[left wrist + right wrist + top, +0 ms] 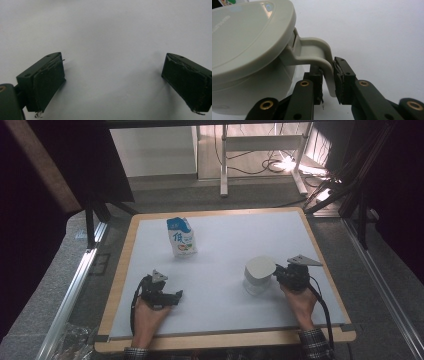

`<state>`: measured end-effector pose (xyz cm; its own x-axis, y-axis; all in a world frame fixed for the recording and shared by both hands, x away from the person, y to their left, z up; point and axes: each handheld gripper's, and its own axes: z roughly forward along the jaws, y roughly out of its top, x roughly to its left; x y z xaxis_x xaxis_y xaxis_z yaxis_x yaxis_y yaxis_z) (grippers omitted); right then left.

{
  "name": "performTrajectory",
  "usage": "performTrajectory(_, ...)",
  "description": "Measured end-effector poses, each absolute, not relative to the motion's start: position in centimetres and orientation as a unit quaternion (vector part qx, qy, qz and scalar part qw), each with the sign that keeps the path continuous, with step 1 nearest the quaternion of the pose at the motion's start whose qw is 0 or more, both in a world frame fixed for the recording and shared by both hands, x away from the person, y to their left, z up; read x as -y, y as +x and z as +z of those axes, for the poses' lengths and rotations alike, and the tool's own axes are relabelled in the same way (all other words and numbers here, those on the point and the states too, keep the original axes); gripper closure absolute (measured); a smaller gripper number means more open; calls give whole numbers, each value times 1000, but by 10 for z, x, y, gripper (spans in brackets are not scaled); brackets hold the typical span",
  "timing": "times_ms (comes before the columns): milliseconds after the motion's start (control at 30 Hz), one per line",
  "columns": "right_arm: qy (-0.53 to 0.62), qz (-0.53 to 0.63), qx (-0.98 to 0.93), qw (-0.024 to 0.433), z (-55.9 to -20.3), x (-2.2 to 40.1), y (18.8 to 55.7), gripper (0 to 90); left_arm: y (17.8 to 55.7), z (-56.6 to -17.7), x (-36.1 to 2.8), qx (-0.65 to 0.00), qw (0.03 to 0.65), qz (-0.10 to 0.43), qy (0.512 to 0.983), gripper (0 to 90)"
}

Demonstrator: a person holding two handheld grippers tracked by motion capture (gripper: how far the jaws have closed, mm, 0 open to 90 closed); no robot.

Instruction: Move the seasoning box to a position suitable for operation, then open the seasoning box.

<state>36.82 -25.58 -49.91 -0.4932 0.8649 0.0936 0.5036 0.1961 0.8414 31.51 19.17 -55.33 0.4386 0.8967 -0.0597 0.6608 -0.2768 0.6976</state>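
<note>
A white lidded jug (259, 275) stands on the white mat (220, 245) at the right. Its curved handle (322, 50) points toward my right gripper (278, 272), whose two jaws are shut on the handle's lower part; in the right gripper view the right gripper (329, 83) has a pad pressed against each side of it. A blue and white carton (181, 237) stands upright at the back left of the mat, apart from both grippers. My left gripper (178, 296) rests low near the front left, and in its own view the left gripper (112, 82) is wide open over bare mat.
The mat covers a wood-edged table (120, 270). Metal rails (75, 285) run along both sides of it. Beyond the far edge are a desk frame (224, 165) and cables on the floor. Open mat lies between the carton and the jug.
</note>
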Motion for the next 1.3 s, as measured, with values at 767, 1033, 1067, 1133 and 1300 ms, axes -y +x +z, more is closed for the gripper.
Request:
performTrajectory(767,433,444,-769,156,-488,272,360,653,315,-553,-192,-500,335,176,779,42)
performTrajectory(1033,421,429,-786,142,-483,279,354,652,315,-553,-192,-499,334,176,780,42)
performTrajectory(1067,414,430,-788,147,-482,279,352,650,315,-553,-192,-499,334,177,779,42)
performTrajectory(1133,407,425,-794,154,-479,279,350,650,315,-553,-192,-499,334,177,779,42)
performTrajectory(1300,401,420,-798,159,-473,280,347,662,315,-553,-192,-500,334,177,779,42)
